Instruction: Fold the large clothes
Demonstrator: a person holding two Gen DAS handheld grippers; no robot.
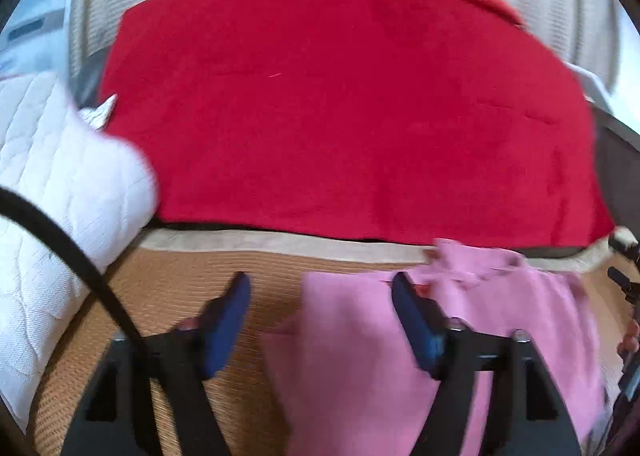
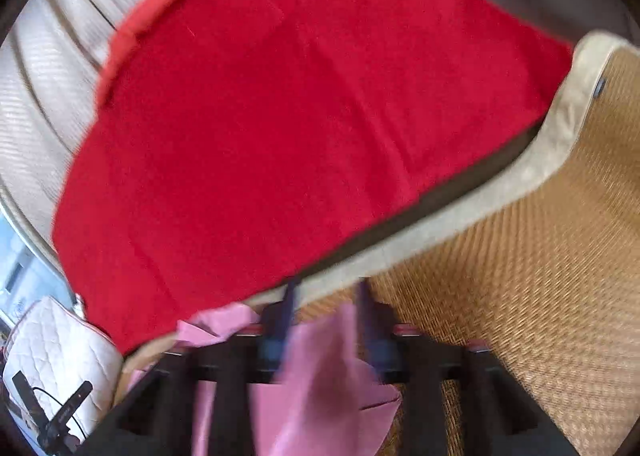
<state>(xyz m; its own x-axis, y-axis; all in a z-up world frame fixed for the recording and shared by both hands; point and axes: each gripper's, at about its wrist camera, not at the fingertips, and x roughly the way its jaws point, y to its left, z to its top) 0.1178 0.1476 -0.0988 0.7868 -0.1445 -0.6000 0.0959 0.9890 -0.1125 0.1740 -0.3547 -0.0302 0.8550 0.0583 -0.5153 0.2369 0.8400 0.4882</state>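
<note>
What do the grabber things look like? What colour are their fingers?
Each one is a black frame with two flat dark-blue fingers. On the left gripper small silver screws sit on the crossbar and a black cable curves past. The right gripper has small red bits on its crossbar.

Open woven mat (image 1: 180, 336) is seen left of the pink garment (image 1: 500, 336), and a broad bare stretch of mat (image 2: 540, 276) is seen to its right, where a gripper could be passed freely. The far side is closed off by a red blanket (image 1: 340, 104) lying along the mat's pale border (image 2: 500, 184). The left flank is crowded by a white quilted cushion (image 1: 52, 208) and a black cable (image 1: 60, 240).
</note>
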